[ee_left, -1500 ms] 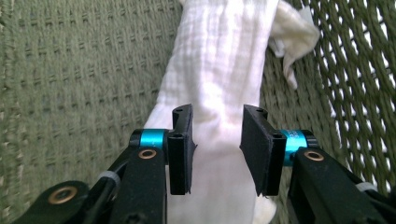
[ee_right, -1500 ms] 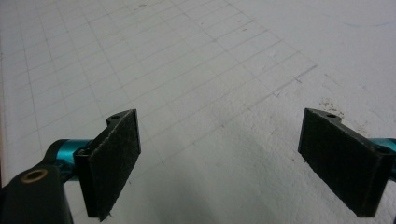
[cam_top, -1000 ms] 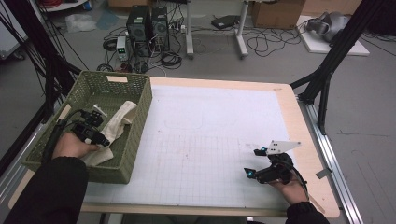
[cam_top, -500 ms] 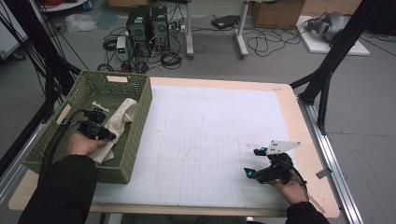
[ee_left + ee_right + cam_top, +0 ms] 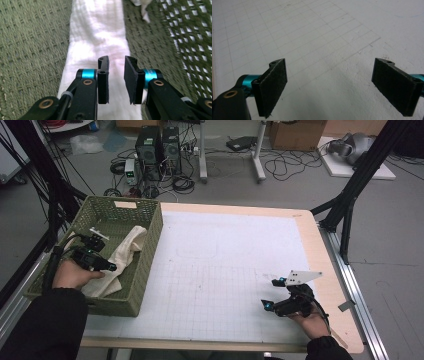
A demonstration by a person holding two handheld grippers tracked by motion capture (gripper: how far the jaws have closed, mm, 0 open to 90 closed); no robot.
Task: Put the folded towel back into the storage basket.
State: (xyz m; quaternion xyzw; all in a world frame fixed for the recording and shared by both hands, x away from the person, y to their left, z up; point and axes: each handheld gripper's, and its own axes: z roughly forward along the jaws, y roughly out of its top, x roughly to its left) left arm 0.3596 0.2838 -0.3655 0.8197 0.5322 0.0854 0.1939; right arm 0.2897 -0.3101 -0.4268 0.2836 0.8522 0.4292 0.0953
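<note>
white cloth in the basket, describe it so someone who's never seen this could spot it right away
At the table's left edge sits a green woven basket. Inside lies the white cloth, a long pale strip running along the basket's floor beneath the left gripper. It is the only soft, light thing against dark green weave.

Most of the bench (image 5: 230, 270) is wide open, the whole gridded mat in the middle and right of the frame. The tight spot is the left: the green basket (image 5: 145, 265) walls box in the left gripper (image 5: 112, 267), with the white cloth (image 5: 125, 252) lying right under its fingers (image 5: 103, 77).
</note>
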